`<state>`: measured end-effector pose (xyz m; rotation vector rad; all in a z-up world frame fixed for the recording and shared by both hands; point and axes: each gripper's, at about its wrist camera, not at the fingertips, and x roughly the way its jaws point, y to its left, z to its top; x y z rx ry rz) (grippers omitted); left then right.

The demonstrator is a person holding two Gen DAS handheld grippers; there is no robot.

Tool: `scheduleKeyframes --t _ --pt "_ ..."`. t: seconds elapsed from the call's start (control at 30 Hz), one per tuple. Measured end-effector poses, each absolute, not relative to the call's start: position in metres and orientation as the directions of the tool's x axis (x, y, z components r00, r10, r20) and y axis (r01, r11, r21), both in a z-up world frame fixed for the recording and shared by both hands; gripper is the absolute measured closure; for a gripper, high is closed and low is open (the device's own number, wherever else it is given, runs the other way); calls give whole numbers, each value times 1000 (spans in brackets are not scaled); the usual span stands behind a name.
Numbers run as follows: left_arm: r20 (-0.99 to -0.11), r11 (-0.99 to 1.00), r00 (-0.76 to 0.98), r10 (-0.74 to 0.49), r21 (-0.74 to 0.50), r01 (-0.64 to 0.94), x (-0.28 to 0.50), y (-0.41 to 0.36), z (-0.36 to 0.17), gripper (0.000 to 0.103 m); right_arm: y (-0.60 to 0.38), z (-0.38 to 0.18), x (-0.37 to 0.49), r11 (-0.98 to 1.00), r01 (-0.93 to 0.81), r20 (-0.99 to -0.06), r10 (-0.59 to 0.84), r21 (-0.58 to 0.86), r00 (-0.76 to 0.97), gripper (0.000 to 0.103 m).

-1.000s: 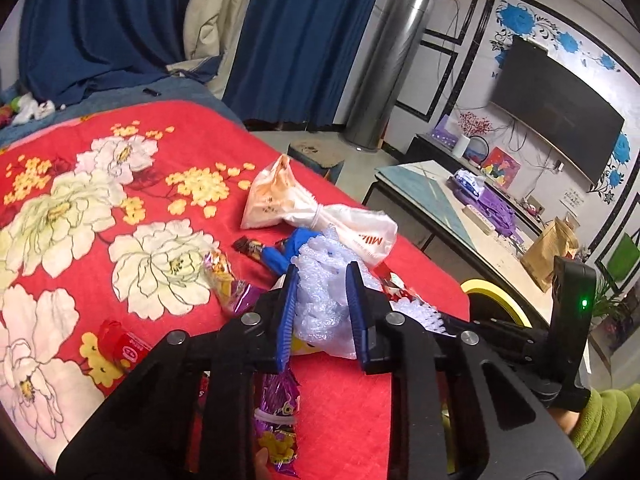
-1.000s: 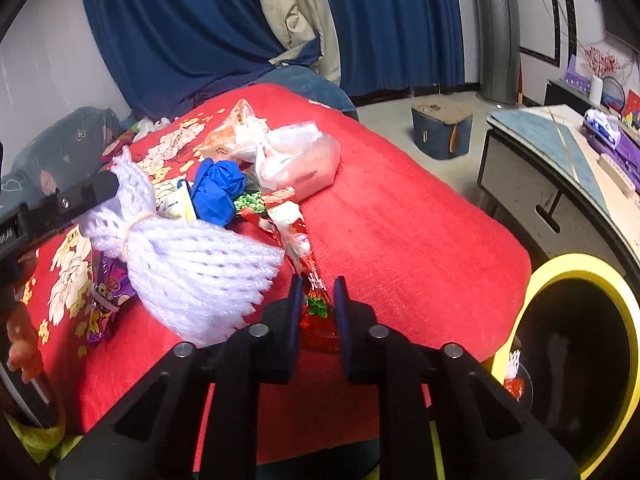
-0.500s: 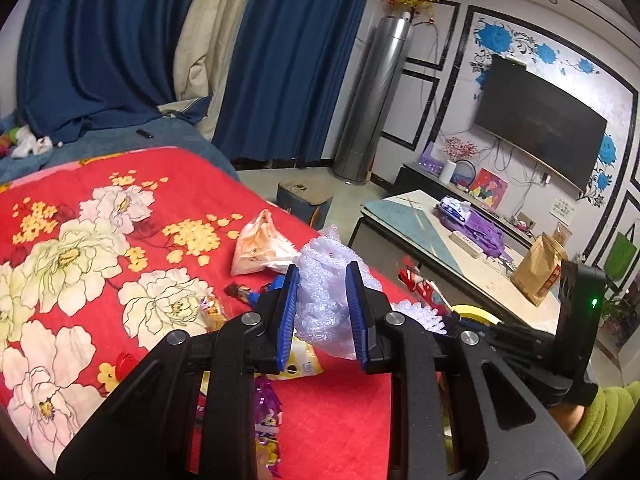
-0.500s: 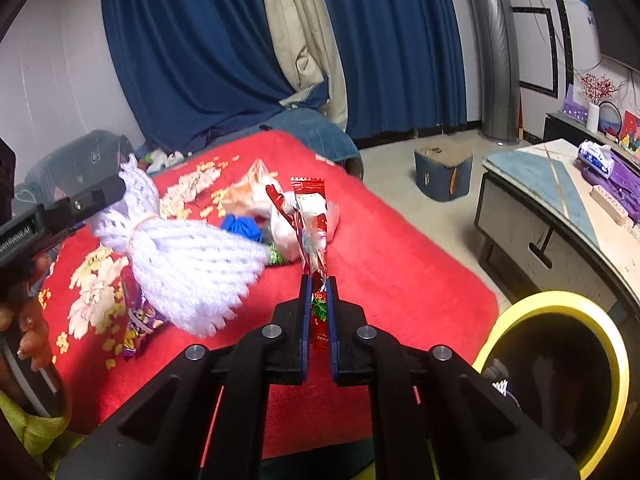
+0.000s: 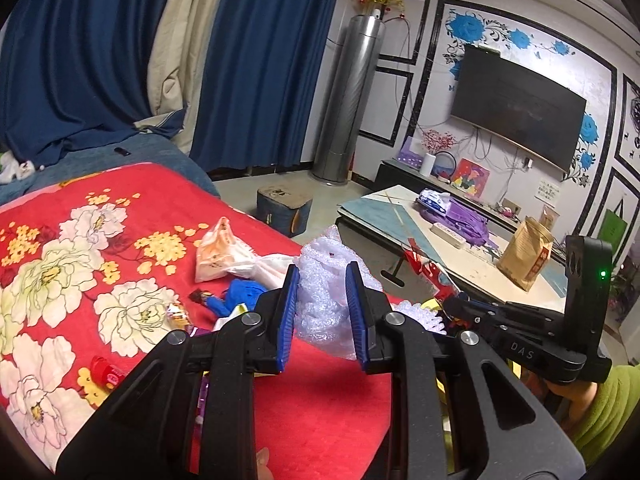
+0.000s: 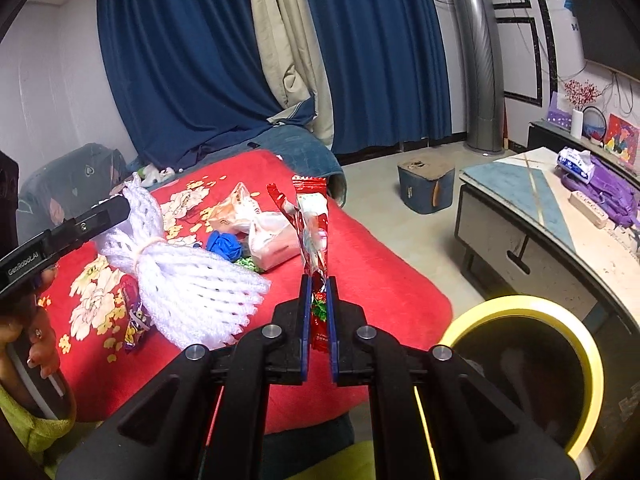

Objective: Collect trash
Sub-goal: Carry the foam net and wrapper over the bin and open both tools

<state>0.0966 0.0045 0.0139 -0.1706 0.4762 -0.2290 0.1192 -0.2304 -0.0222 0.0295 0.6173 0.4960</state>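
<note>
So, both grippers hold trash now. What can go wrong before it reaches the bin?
1. The right gripper pinches only the red wrapper's bottom end, so the wrapper could slip out.
2. The white foam net hangs wide below the left gripper; it may catch the yellow bin rim.

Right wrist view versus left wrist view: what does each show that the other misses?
Only the right wrist view shows the yellow-rimmed bin and the whole white foam net hanging from the left gripper. Only the left wrist view shows the TV, the brown bag and a small red item on the red blanket. Both show the blanket's trash pile and the red wrapper pinched in the right gripper.
</note>
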Motion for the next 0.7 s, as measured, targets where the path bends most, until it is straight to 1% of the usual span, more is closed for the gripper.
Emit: scheduleKeyframes --t 0.37,0.7 --pt "-438 955 852 -288 -195 224 100 -22 10 85 -256 -16 109 905 -399 -530 413 146 741 96" --pt "-455 941 824 -337 -167 293 112 -64 4 85 -298 -20 112 935 -320 -535 352 155 768 96"
